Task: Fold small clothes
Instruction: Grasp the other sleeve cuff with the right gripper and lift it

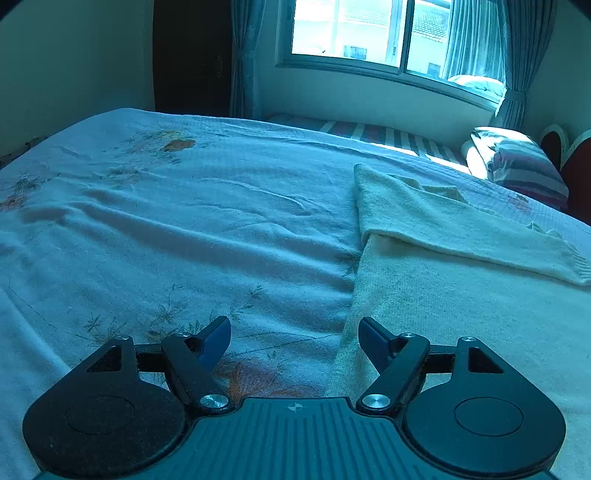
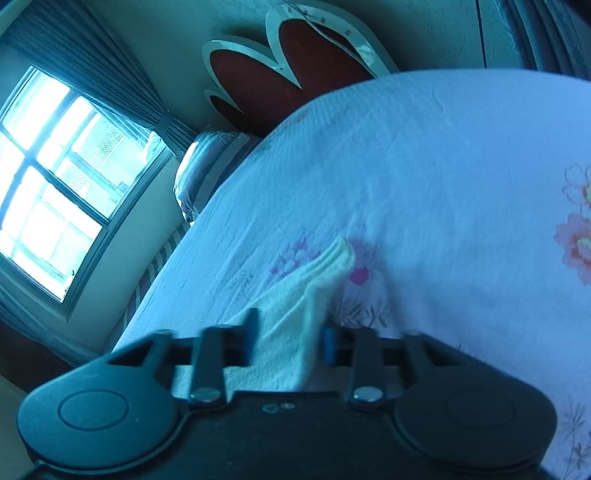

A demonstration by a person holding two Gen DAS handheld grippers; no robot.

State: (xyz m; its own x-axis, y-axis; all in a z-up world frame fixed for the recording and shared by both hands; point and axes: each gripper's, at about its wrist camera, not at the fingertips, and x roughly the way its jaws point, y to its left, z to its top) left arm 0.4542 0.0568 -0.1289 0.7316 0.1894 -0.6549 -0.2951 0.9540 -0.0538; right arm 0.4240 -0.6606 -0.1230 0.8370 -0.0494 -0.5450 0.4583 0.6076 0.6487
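Left gripper (image 1: 294, 341): points down at a slant over the bed; jaws stand wide, nothing between them – only the floral bedsheet (image 1: 177, 229) shows in the gap.
Left view, garment: the cream sweater (image 1: 461, 295) lies flat on the sheet at the right, its left edge just beside the right finger (image 1: 373, 341). Long axis runs away from the camera, toward the window (image 1: 369, 33). 1 sleeve is folded across the body, cuff pointing right.
Right gripper (image 2: 290, 341): tilted down and rolled, so the room looks slanted; jaws closed on a fold of the cream cloth (image 2: 295, 317).
Cloth direction: its ribbed end points up and right, away from the gripper.
Hard to see: the right view is blurred; the sweater is cut off at the right edge of the left view – the lower hem is hidden behind the gripper body.
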